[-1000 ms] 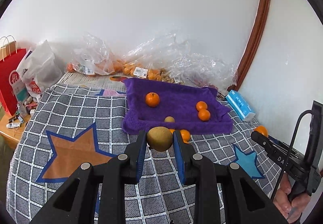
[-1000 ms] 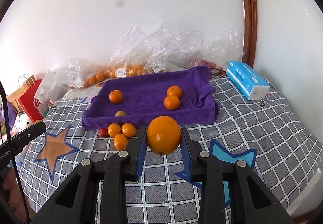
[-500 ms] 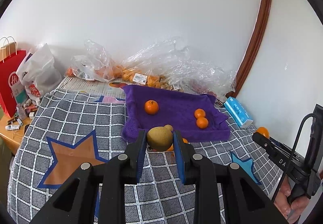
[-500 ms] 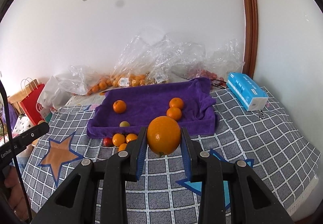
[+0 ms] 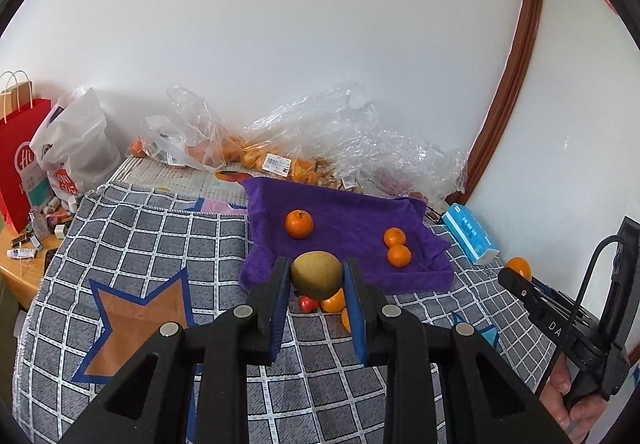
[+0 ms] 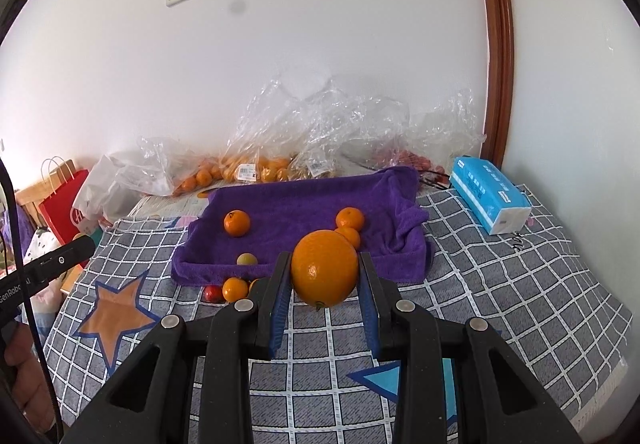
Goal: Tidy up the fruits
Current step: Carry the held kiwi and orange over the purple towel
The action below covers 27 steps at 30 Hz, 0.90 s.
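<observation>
Left gripper [image 5: 316, 278] clamps a brown-green fruit [image 5: 316, 272], frame centre; right gripper [image 6: 324, 276] clamps a large orange [image 6: 324, 268]. Purple tray [image 6: 404, 268] holds three mandarins and one small pale fruit; several fruits below its front edge remain unsorted.

The purple towel [image 6: 304, 204] is thick, matt terry cloth with a fuzzy nap. Under it a woven grey checked cover [image 6: 500, 284] looks matt and slightly coarse. The large orange [image 6: 324, 272] has a glossy, finely dimpled peel; the brownish-green fruit [image 5: 316, 274] looks dull and slightly rough. Each tool [image 5: 316, 284] is matt black plastic with blue rubbery pads and small bright metal rivets. Clear plastic bags [image 6: 320, 124] are crinkled and shiny. The tissue pack [image 6: 492, 196] has a glossy plastic wrap, the red bag [image 5: 16, 160] is smooth paper, and the door frame [image 6: 500, 44] is polished wood
</observation>
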### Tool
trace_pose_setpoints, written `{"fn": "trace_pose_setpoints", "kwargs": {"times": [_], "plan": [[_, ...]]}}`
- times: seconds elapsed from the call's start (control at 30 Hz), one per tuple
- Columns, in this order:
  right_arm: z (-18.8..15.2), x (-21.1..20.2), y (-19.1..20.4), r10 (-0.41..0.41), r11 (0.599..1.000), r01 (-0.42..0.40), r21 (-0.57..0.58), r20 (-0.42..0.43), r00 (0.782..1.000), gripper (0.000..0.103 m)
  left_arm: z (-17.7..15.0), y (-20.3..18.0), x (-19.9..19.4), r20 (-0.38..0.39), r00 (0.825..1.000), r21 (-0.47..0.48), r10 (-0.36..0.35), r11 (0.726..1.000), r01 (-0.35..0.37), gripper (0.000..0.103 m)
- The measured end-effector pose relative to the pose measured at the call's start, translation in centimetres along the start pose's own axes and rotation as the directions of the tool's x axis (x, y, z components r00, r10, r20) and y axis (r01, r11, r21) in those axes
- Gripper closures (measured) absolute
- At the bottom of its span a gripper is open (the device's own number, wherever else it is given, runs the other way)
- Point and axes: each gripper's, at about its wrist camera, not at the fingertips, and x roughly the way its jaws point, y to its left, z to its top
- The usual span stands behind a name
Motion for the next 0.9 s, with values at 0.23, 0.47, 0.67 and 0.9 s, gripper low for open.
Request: {"fn": "trace_pose_setpoints", "kwargs": {"times": [0.23,0.47,0.67,0.9], "plan": [[0.0,0.5,-0.2,-0.005,1.0,0.005,0.004,-0.004,1.0,0.071,0.2,0.1,0.7,-0.005,1.0,-0.006,-0.003,1.0,0.003,0.078],[0.4,1.2,-0.5,-0.012,1.0,0.012,0.007,-0.004,1.0,0.071,0.5,0.1,1.2,-0.006,1.0,-0.006,-0.001,1.0,0.001,0.078],[0.7,1.9,-0.7,-0.019,1.0,0.019,0.005,-0.001,1.0,0.071,1.3,0.1,2.0,-0.004,1.0,-0.003,0.004,1.0,-0.004,0.078],[1.1,2.9,-1.1,-0.022,1.0,0.023,0.011,-0.005,1.0,0.071,1.5,0.4,3.3,-0.015,1.0,-0.011,0.004,1.0,-0.004,0.078]]}}
